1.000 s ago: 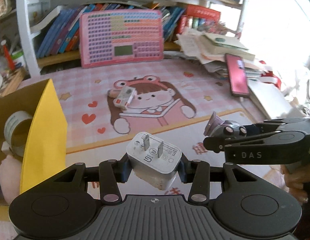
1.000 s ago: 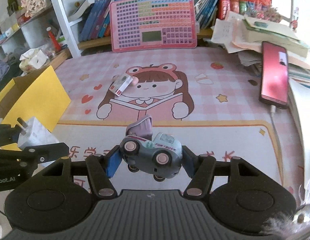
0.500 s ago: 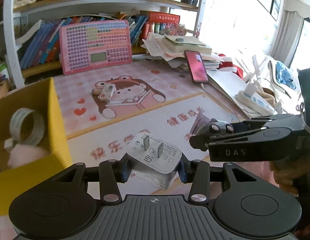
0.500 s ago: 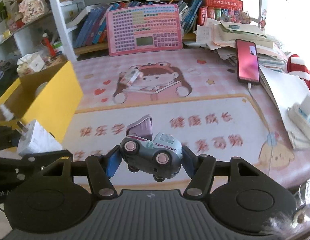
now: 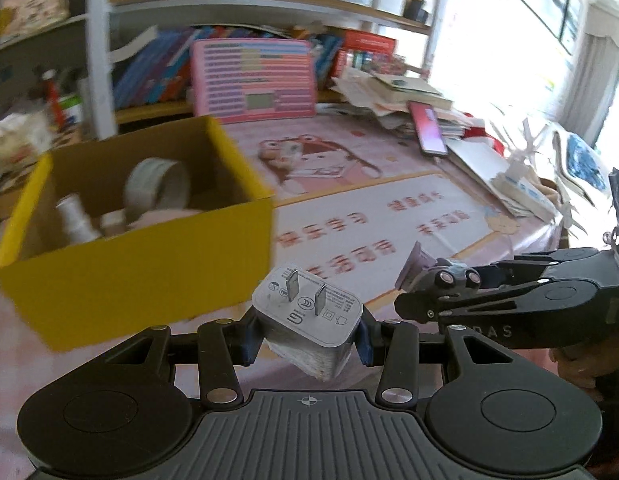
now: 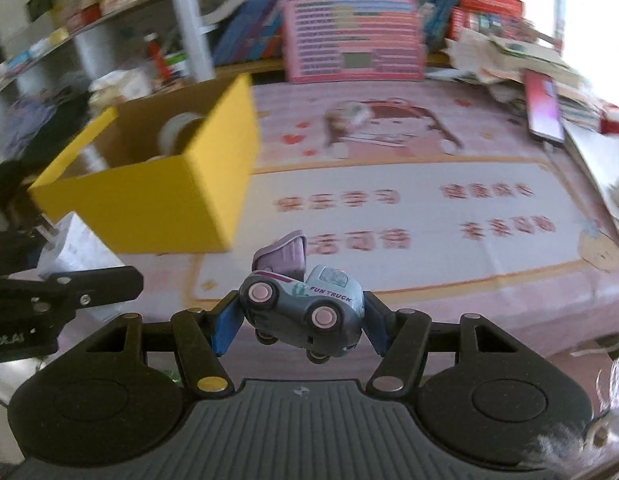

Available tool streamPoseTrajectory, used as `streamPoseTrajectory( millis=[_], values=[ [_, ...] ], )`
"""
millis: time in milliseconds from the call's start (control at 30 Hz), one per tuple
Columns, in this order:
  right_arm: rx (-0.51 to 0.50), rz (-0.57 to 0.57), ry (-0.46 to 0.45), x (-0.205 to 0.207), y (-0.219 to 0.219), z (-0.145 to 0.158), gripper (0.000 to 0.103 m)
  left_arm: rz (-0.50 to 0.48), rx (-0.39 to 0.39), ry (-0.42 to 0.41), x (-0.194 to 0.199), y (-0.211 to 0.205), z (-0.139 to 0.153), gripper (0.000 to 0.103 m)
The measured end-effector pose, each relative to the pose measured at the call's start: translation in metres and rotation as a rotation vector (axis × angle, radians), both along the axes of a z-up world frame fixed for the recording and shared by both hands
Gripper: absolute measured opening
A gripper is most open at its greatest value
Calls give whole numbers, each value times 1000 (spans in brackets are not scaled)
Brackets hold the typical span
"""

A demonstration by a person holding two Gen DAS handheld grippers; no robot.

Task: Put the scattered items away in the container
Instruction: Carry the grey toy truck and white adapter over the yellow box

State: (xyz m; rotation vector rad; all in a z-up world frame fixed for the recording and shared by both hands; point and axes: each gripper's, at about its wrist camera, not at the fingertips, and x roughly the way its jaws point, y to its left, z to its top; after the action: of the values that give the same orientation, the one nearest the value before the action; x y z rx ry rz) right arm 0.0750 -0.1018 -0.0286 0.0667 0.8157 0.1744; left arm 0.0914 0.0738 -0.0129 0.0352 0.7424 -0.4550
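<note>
In my left gripper [image 5: 307, 334] I have a white wall charger [image 5: 309, 320] clamped between the two blue pads, its two metal prongs pointing up and away from me, the body lifted clear of the table. My right gripper [image 6: 301, 314] is closed the same way on a small grey toy truck [image 6: 305, 306] with pink wheels, a lilac tipper bed raised at its back and "FUN TRUCK" lettered on its side; it too hangs free above the surface. From the left camera I see the right gripper [image 5: 441, 292] coming in from the right edge with the truck's wheels showing at its tip, and from the right camera the left gripper [image 6: 65, 248] sits low at the left edge with the charger in it. Just beyond both tools stands the yellow cardboard box [image 5: 149, 264], open at the top, resting on the pink cartoon table mat [image 5: 389, 208] to the left of the printed red characters. Inside the box lie a roll of tape [image 5: 157, 188] against the back wall, a small white bottle [image 5: 75, 220] and something soft and pink that I cannot make out. Further back a small item [image 6: 345, 114] lies on the mat's cartoon girl, blurred. A pink toy keyboard [image 5: 253, 80] leans against the bookshelf [image 5: 157, 68], and a red phone [image 5: 427, 130] rests by a heap of papers at the right.
</note>
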Motion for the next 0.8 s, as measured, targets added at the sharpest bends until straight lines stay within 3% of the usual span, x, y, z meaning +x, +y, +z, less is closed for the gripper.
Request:
streamPoseTrajectory(
  millis=[300,500,800],
  values=[
    [-29,170,-53,8,61,10,60,146,-35,-30,-15,61,1,43],
    [-59,229,-157,17,84,30,60,220,-77,-95,-14,93,16,43],
    [-79,277,-300,81,111,71,60,265,-63,-221,44,119,54,43]
  ],
)
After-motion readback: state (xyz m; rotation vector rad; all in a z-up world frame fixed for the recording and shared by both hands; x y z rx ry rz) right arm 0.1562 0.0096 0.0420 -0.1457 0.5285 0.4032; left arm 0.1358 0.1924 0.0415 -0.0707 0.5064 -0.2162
